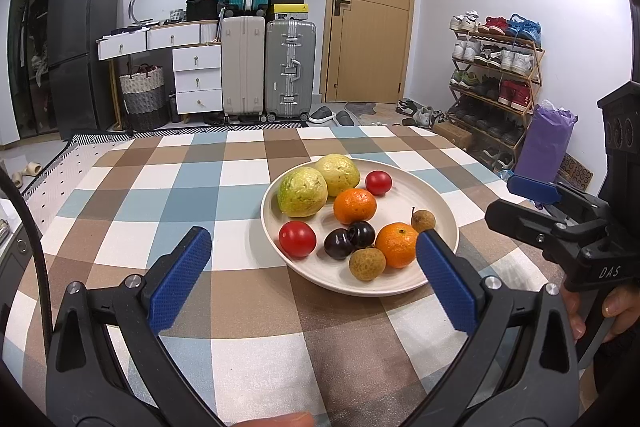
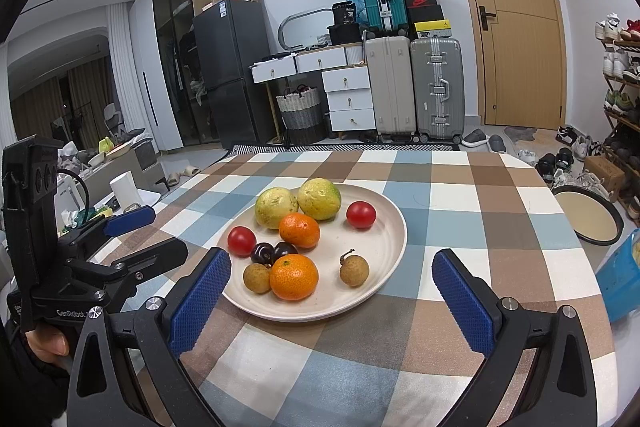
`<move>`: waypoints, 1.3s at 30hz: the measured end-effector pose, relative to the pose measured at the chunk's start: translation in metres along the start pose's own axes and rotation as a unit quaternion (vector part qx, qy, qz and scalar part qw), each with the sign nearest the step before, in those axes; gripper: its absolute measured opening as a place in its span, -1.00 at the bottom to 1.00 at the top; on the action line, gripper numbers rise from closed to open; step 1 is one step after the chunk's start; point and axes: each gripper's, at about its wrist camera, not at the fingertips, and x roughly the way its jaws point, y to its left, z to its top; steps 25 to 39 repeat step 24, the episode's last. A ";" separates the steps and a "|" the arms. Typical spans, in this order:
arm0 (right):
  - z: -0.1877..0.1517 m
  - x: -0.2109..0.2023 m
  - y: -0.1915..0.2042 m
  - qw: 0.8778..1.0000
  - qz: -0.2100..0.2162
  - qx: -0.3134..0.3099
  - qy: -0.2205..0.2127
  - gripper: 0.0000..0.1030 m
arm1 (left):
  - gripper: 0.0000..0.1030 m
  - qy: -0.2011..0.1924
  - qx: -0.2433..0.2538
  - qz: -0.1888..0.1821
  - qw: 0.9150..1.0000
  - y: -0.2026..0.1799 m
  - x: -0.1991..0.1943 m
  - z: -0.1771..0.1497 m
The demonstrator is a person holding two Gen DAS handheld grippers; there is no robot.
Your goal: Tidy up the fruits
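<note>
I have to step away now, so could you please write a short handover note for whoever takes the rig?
Left gripper: open, empty, just short of the plate.
Right gripper: open, empty, also at the plate's near edge.
All fruit is on the plate: two guavas, two oranges, two tomatoes, two cherries, two longans.
Done: nothing visibly sorted.
Left: the whole sorting.

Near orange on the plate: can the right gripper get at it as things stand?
Probably yes: the right gripper is open, the near orange lies just ahead, but a longan touches it.
</note>
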 end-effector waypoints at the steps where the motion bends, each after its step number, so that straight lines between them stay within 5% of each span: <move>1: 0.000 0.000 0.000 1.000 0.000 0.000 0.000 1.00 | 0.98 0.000 0.001 -0.001 1.000 0.000 0.000 0.000; 39: -0.001 0.000 0.001 1.000 0.001 -0.001 0.001 1.00 | 0.98 0.002 -0.002 0.000 1.000 -0.004 0.000 0.001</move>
